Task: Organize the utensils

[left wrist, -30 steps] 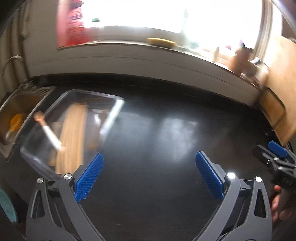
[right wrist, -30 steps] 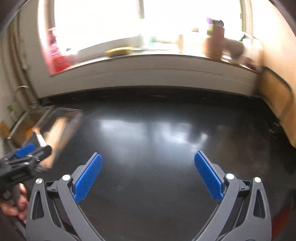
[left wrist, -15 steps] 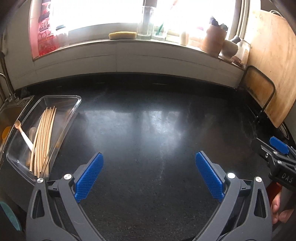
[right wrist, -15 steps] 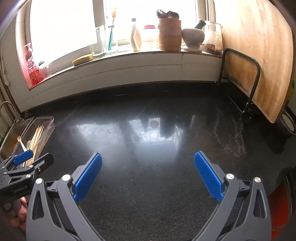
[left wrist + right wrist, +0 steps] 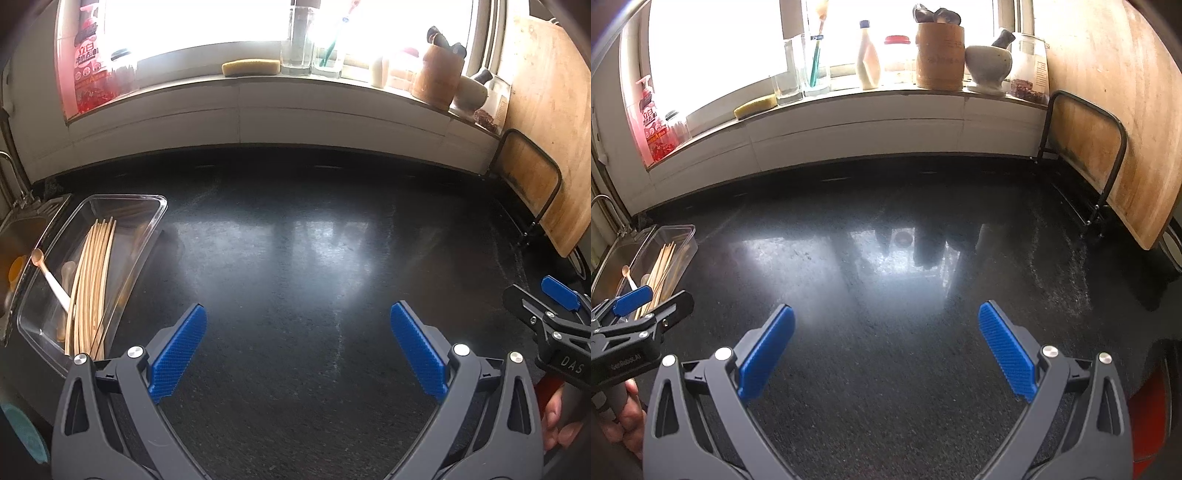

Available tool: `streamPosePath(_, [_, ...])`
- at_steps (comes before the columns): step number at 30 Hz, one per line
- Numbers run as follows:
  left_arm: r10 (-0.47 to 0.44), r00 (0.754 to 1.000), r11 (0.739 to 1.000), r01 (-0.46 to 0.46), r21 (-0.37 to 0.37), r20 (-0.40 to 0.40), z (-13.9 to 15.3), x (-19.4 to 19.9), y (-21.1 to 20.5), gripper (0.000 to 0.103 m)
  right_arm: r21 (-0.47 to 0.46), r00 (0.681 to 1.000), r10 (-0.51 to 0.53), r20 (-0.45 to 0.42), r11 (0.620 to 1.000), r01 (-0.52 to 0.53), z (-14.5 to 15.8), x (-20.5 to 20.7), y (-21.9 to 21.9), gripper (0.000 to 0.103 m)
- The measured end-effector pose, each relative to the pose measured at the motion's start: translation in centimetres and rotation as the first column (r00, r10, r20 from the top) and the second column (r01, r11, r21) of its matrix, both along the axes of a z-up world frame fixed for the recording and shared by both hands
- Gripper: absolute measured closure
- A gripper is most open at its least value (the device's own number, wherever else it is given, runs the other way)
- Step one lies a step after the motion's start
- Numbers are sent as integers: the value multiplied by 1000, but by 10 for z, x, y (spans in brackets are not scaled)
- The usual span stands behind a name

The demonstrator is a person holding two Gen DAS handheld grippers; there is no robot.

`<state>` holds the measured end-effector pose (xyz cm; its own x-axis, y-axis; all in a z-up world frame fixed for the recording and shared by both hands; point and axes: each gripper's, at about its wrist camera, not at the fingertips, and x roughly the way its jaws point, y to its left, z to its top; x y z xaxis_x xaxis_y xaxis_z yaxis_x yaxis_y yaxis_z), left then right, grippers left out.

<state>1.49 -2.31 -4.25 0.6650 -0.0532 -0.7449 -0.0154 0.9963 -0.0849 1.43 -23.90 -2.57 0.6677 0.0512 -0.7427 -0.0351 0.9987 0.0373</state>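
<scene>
Nearest, left gripper and right gripper hover over bare black countertop, jaws spread wide, empty. Farther, at 10 o'clock: clear tray holding bundled chopsticks and spoon. Likely light, stiff, slippery; pinch mid-shaft, squarely across.

"DAS" on right gripper; "GenRobot.AI" on left gripper.

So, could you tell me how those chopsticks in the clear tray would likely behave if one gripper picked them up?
The chopsticks look thin and wooden, so probably stiff and light. Bundled loosely in the clear tray, they would likely slip or fan apart. Being round-looking, strays may roll.
</scene>
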Motion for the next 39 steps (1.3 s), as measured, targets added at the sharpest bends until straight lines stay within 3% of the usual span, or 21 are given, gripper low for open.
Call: streamPosePath(39, [-5, 1000, 1000, 5, 1, -23, -7, 2, 5, 6, -13, 1000, 7, -12, 1000, -8, -2, 1, 9, 6])
